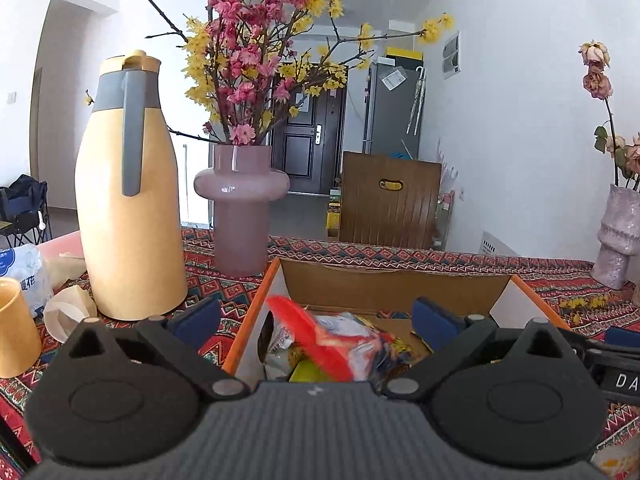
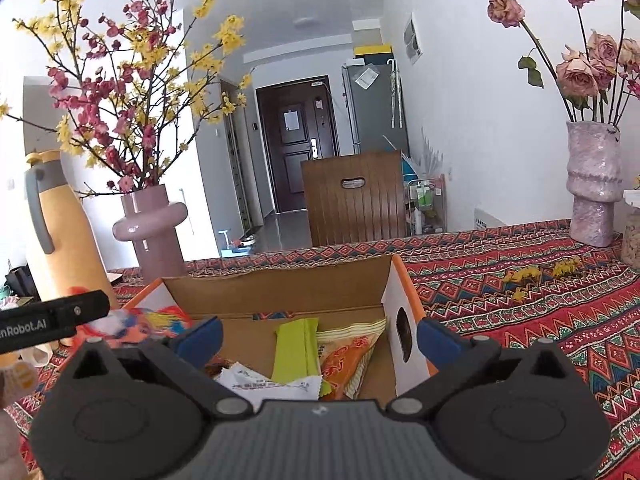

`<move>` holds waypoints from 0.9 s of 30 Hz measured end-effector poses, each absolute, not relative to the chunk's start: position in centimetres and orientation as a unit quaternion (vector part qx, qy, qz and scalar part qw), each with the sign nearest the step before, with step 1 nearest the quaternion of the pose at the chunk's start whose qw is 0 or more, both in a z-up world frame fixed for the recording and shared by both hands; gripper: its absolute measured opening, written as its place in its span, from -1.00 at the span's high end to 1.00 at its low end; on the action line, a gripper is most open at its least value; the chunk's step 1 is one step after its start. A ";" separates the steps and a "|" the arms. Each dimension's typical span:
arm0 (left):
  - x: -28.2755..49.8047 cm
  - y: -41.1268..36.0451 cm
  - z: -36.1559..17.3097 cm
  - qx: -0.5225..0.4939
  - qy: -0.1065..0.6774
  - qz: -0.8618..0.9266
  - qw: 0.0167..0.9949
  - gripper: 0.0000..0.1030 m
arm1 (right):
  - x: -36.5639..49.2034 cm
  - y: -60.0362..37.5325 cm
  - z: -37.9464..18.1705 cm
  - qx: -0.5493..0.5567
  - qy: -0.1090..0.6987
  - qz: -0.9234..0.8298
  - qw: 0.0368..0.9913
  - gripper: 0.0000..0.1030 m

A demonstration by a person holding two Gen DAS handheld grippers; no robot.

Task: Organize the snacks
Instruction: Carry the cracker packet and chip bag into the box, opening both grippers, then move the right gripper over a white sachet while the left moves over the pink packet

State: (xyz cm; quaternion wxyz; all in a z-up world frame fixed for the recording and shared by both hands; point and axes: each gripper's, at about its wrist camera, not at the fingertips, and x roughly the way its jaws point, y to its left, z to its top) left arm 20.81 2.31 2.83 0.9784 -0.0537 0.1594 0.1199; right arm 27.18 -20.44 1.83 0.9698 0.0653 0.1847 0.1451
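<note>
My left hand-held gripper [image 1: 316, 320] is spread wide, its blue pads [image 1: 200, 318] far apart with nothing between them. Below it, in the lower middle of the left wrist frame, a blurred red-and-white snack packet [image 1: 340, 340] lies over other wrappers inside the open cardboard box [image 1: 392, 280]. The blur keeps me from reading the packet.

My right hand-held gripper [image 2: 318, 338] is also wide open and holds nothing. In the right wrist frame the box [image 2: 280, 288] fills the lower middle, its white side panel with an oval hole at right. Inside it, a green packet [image 2: 296, 348] leans against an orange packet [image 2: 348, 360], and a white crinkled wrapper [image 2: 272, 384] lies in front of them near the bottom of the frame. At the left edge of that frame part of my left tool juts in over the box's left rim, with the colourful blurred packet just under it.

The box sits on a worktop covered by a red patterned cloth [image 2: 520, 300]. In the left wrist frame a tall yellow thermos jug [image 1: 128, 200] stands at left, a pink vase with flowering branches [image 1: 240, 200] just right of it, and a yellow cup [image 1: 16, 328] at the left edge. A pale textured vase with dried roses [image 2: 592, 184] stands at the right of the right wrist frame, well apart from the box.
</note>
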 end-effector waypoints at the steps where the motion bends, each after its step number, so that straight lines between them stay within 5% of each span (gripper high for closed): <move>1: 20.8 2.2 2.8 -0.052 0.160 0.120 0.978 -1.00 | 27.2 -20.4 1.8 0.066 0.185 0.144 0.970 -1.00; 27: 13.2 1.6 4.9 -0.026 0.178 0.100 0.979 -1.00 | 18.6 -21.9 4.0 0.020 0.173 0.157 0.972 -1.00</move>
